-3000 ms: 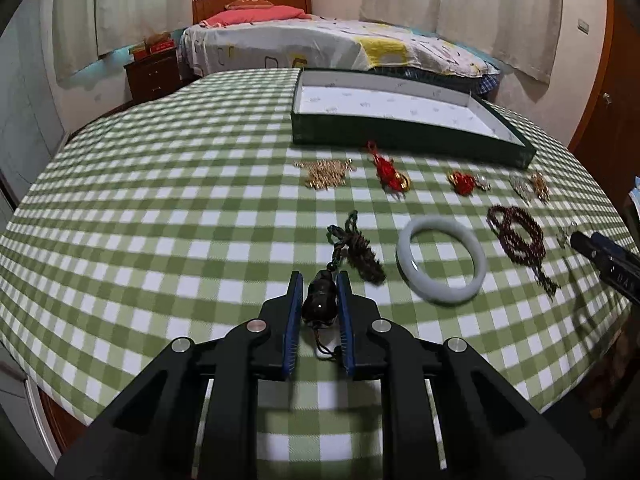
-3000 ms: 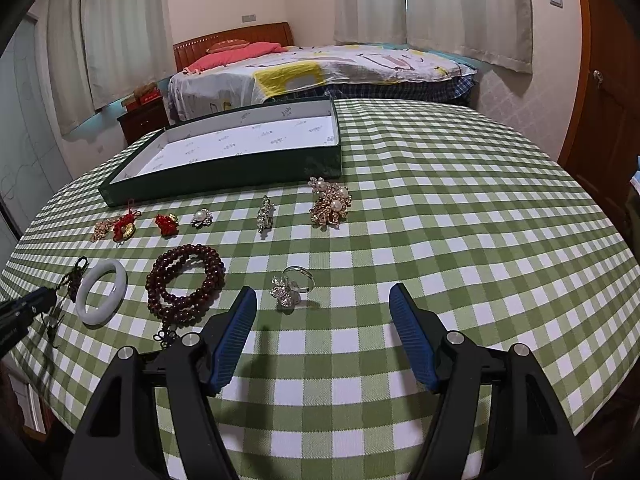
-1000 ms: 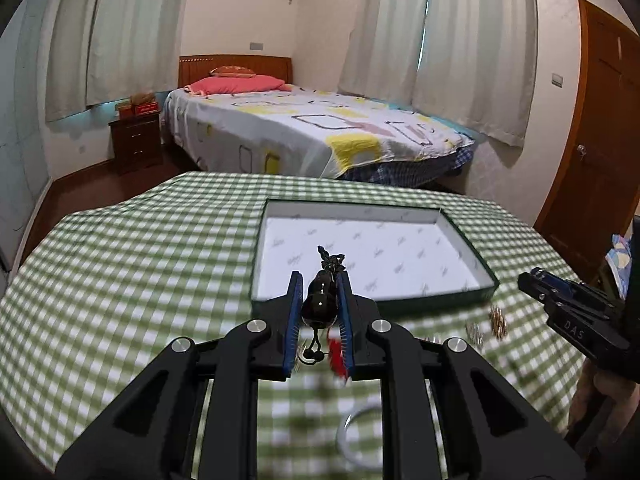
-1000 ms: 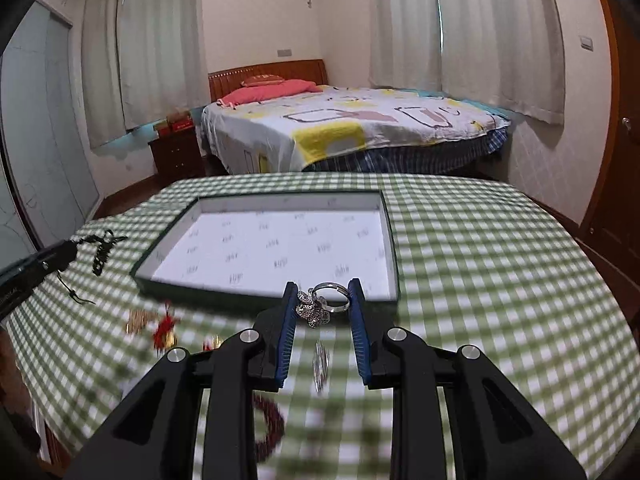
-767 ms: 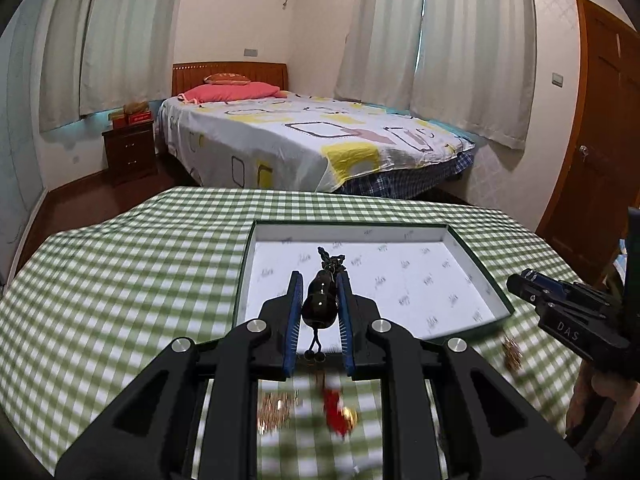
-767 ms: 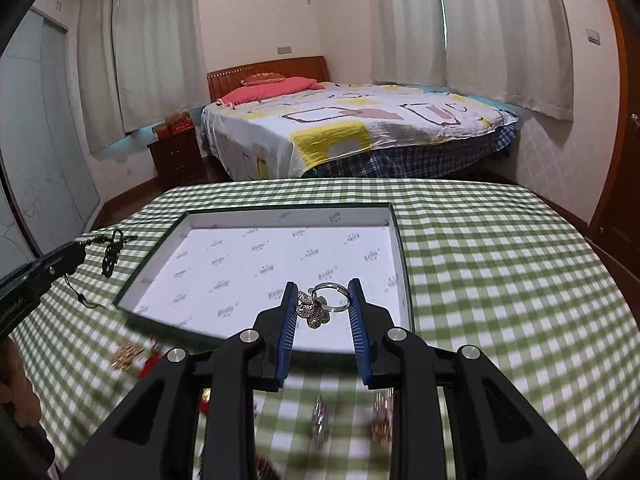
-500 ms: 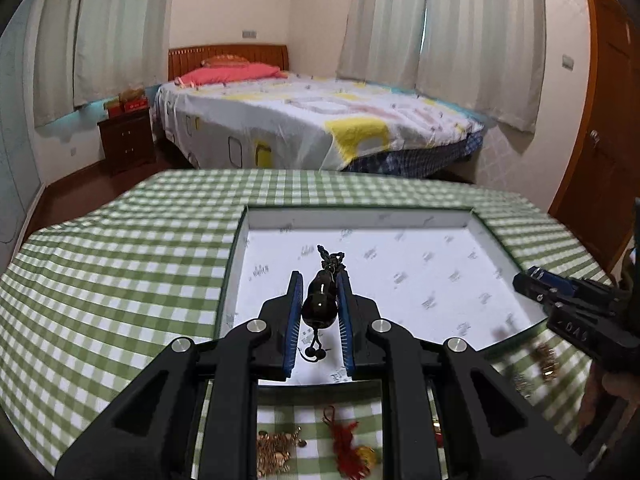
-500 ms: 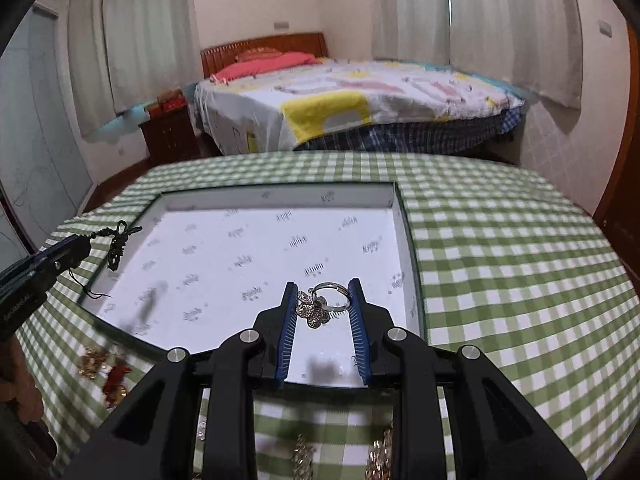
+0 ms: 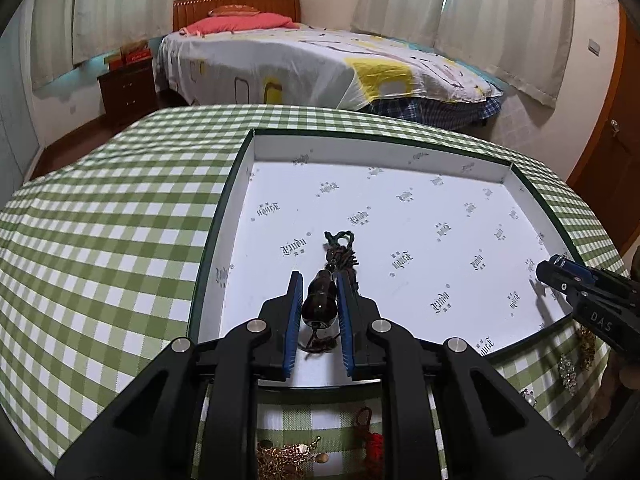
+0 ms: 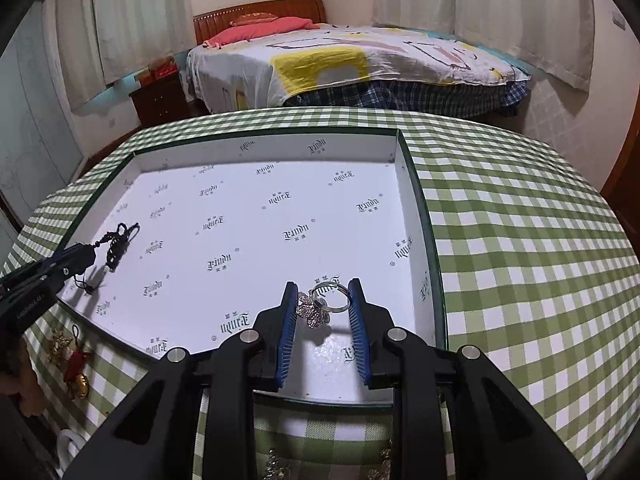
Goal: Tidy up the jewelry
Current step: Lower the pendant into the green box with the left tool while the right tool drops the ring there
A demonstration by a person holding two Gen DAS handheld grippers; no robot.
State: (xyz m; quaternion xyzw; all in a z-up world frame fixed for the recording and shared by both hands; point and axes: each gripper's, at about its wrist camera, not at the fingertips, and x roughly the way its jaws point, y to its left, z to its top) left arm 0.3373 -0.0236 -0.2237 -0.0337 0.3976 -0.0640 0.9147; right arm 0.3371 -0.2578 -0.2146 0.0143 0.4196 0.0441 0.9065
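Both of my grippers have come forward from the row of jewelry on the checked tablecloth (image 9: 100,216) and now hang over the white floor of the green box (image 9: 400,152), which fills far more of each view than it did a second ago.

My left gripper (image 9: 320,300) is clamped on the dark gourd-shaped pendant (image 9: 319,300); its knotted cord (image 9: 340,250) trails forward and touches or nearly touches the lining on the box's left side. I grip the bead and not the cord because the bead is the only firm part.

My right gripper (image 10: 323,306) pinches the flower ring (image 10: 320,306) across its band and sparkly top, low over the near right corner of the box. Keeping the two pieces well apart should stop the cord from tangling with the ring.

The gold chain (image 9: 286,458) and red charm (image 9: 370,440) lie on the cloth just in front of the box, not yet put away.

Next, I judge, comes lowering and letting go.
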